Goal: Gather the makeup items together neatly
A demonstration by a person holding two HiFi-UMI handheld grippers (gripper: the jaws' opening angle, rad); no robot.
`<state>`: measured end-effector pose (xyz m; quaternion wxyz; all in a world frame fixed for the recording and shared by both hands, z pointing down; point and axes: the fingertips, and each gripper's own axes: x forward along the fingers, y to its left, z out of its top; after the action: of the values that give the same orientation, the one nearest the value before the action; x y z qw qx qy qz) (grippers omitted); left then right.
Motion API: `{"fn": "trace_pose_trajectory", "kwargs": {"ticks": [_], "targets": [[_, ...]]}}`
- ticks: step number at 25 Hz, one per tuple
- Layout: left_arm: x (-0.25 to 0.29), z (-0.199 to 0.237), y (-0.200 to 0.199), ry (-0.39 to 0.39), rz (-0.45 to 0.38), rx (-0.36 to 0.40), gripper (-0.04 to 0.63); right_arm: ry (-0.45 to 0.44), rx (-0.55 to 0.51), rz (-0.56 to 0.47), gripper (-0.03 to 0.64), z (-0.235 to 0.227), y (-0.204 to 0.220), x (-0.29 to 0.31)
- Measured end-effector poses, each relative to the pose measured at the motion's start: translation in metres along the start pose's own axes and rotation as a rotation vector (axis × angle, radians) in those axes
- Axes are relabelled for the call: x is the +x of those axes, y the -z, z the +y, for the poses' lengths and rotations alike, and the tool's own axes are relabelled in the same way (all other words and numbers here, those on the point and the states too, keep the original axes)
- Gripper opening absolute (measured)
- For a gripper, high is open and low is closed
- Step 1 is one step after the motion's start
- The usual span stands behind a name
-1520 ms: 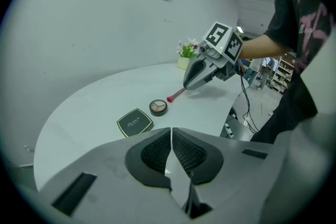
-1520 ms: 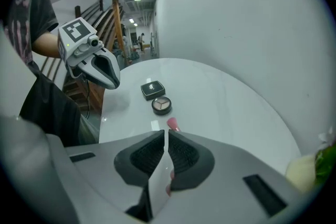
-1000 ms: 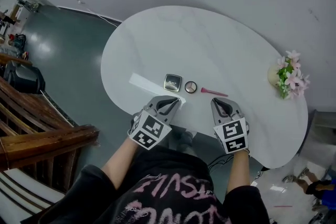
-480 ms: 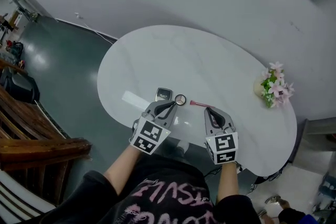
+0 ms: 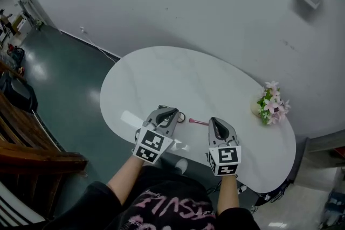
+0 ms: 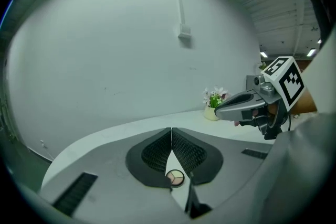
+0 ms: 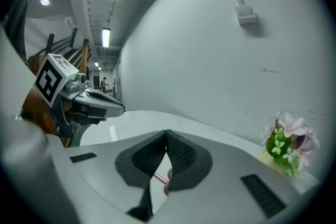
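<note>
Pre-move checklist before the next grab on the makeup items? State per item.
1. Left gripper empty: ok, jaws together, nothing between them.
2. Right gripper empty: ok, jaws together, nothing between them.
3. Jaws ready to take an item: not ok, both must open first.
4. Round compact located: ok, on the table just beyond the left gripper's jaws.
5. Pink stick located: ok, lying on the table ahead of the right gripper.
6. Flower pot out of the way: ok, at the table's far right end, apart from the items.
</note>
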<state>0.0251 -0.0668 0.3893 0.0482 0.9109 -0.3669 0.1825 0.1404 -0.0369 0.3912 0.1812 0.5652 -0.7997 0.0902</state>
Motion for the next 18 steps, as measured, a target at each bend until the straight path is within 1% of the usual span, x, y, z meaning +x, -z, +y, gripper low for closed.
{"fn": "trace_pose_trajectory", "kwargs": {"ticks": [8, 13, 18], "targets": [[-0.011, 0.016, -0.033, -0.067, -0.074, 0.023, 0.014, 0.026, -0.003, -0.077, 0.063, -0.007, -0.030, -0.006], [-0.022, 0.029, -0.051, -0.114, -0.118, 0.018, 0.012, 0.039, -0.015, -0.124, 0.063, -0.012, -0.051, -0.012], [-0.033, 0.037, -0.066, -0.144, -0.161, 0.031, 0.012, 0.055, -0.013, -0.160, 0.062, -0.016, -0.067, -0.017]]}}
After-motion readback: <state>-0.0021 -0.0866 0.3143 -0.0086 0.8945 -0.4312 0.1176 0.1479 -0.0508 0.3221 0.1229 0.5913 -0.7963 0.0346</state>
